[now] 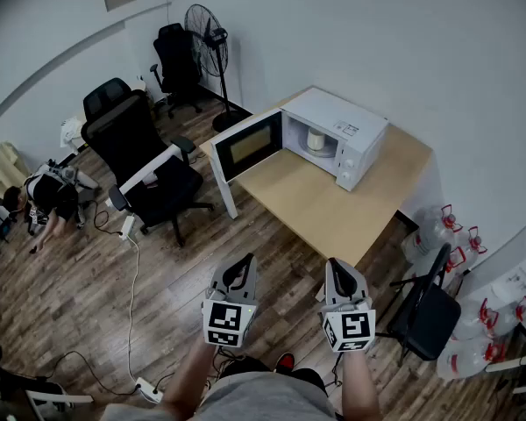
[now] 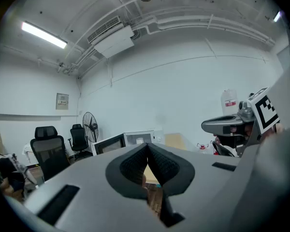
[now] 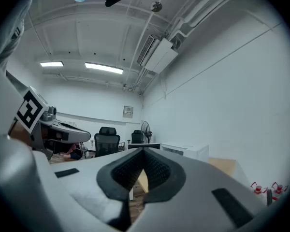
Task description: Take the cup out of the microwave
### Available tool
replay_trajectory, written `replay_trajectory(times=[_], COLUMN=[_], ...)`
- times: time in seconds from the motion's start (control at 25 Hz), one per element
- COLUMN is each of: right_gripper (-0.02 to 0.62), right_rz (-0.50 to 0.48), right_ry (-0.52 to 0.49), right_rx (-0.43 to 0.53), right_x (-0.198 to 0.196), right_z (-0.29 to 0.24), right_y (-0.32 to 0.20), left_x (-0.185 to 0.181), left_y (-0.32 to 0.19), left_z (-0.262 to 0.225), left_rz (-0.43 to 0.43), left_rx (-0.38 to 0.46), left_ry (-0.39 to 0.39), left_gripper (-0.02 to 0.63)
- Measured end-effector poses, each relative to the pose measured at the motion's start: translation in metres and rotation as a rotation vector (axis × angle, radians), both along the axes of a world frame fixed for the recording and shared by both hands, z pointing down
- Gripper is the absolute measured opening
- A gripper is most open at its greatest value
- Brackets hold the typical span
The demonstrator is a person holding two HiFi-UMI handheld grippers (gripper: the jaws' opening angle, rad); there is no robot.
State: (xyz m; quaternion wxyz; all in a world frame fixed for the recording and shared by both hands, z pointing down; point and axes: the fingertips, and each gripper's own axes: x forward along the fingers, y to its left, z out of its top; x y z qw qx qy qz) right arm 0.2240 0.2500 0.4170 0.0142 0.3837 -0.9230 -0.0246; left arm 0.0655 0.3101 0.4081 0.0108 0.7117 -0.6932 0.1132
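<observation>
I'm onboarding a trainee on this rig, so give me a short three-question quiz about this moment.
1. True or false: the microwave has its door swung open.
2. Where is the cup? A: on the table. B: inside the microwave. C: on the floor.
3. Fill in: the jaws of the left gripper and the right gripper are both ____, with nothing between them.
Key: 1 true; 2 B; 3 shut.
</observation>
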Motion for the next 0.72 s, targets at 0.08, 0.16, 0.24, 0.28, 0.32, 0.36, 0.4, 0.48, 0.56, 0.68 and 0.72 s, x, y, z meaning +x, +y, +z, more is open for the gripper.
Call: replay_trajectory(times=[0.08, 0.16, 0.24, 0.28, 0.32, 0.36, 0.4, 0.48, 0.56, 0.68, 0.72], right_gripper=[0.017, 0.017, 0.017, 0.017, 0.017, 0.017, 0.017, 0.017, 0.018, 0.018, 0.018], right_rz=[0.004, 0.004, 0.001, -0.001, -0.004, -0.008, -0.011, -0.013, -0.017, -0.015, -0.01], right_ry=[0.001, -0.007, -0.021, -0.026, -0.027, -0.025, -0.023, -0.024, -0.023, -0.019, -0.018], right_rx=[-0.002, -0.005, -0.013, -0.016, -0.016, -0.013, -0.009, -0.013, -0.02, -0.027, -0.029], right_x=[0.002, 0.004, 0.005, 0.004, 0.003, 0.002, 0.001, -0.002, -0.006, -0.011, -0.013], right_z=[0.0, -0.001, -0.002, -0.002, -0.001, -0.001, 0.0, 0.001, 0.004, 0.006, 0.006], right_y=[-0.001, -0.003, -0.005, -0.005, -0.006, -0.007, -0.008, -0.012, -0.018, -0.031, -0.037], left_x=[0.001, 0.002, 0.003, 0.003, 0.002, 0.002, 0.0, -0.002, -0.005, -0.01, -0.013], left_y=[-0.001, -0.002, -0.003, -0.003, -0.004, -0.005, -0.006, -0.011, -0.018, -0.032, -0.038], left_z=[0.0, 0.0, 0.0, 0.0, 0.0, 0.001, 0.001, 0.001, 0.002, 0.004, 0.005], left_rz=[-0.003, -0.004, -0.004, -0.005, -0.008, -0.01, -0.013, -0.018, -0.021, -0.02, -0.017], left_rx=[0.003, 0.003, 0.001, 0.001, 0.001, 0.002, 0.003, 0.004, 0.001, -0.003, -0.004], left_ry=[0.001, 0.001, 0.001, 0.001, 0.002, 0.003, 0.003, 0.003, 0.004, 0.006, 0.006], left_gripper=[0.021, 0.021, 0.021, 0.021, 0.021, 0.021, 0.021, 0.021, 0.021, 0.021, 0.021])
